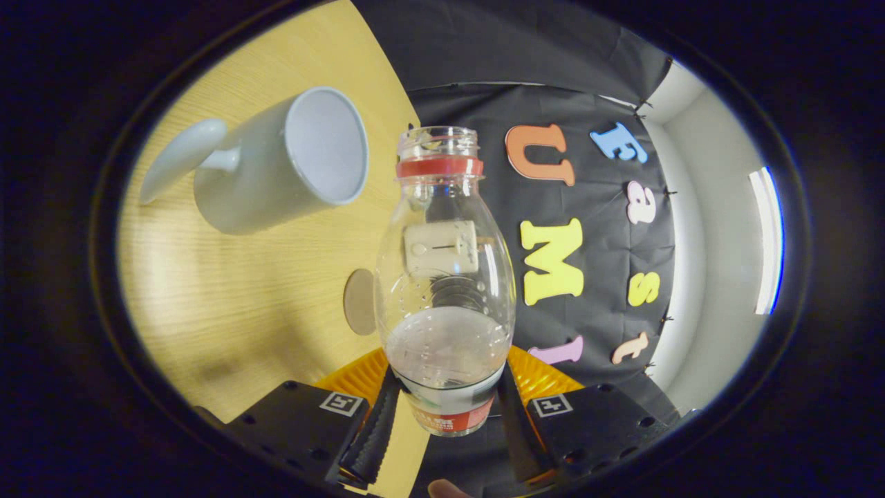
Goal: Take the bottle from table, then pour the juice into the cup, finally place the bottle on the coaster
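Note:
A clear plastic bottle [444, 277] with a red neck ring and no cap sits between my fingers, and my gripper [446, 415] is shut on its lower body. A little clear liquid pools near the bottle's base. The view is rolled, so the wooden table [228, 297] stands off to one side. A white cup [276, 162] with a handle stands on the table beyond the fingers, its open mouth level with the bottle's neck and apart from it. A round brown coaster [359, 302] lies on the table, partly hidden behind the bottle.
The table's edge runs just behind the bottle, with the black cloth wall [594, 228] past it. A white wall and a bright light strip [767, 242] lie further off.

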The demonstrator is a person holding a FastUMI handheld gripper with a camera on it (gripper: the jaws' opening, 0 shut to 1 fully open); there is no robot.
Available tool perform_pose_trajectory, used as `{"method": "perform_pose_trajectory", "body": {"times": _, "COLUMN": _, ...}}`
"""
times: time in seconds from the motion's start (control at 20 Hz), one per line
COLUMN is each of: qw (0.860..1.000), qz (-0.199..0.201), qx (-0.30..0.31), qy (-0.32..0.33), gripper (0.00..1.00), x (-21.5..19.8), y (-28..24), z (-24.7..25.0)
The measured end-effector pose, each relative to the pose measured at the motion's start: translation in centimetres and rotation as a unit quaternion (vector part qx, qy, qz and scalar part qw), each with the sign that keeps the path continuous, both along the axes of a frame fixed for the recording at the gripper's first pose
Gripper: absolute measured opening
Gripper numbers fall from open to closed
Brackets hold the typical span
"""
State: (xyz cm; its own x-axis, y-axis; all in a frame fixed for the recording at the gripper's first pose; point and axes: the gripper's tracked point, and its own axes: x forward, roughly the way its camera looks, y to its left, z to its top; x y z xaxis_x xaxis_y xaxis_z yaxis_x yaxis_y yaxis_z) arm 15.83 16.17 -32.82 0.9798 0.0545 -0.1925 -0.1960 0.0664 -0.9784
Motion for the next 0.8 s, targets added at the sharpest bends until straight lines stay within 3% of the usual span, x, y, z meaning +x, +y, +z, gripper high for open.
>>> {"method": "perform_pose_trajectory", "body": {"times": 0.8, "qw": 0.996, "qz": 0.015, "qx": -0.082, "qy": -0.024, "gripper": 0.74, "x": 0.2, "y": 0.9, "z": 1.9}}
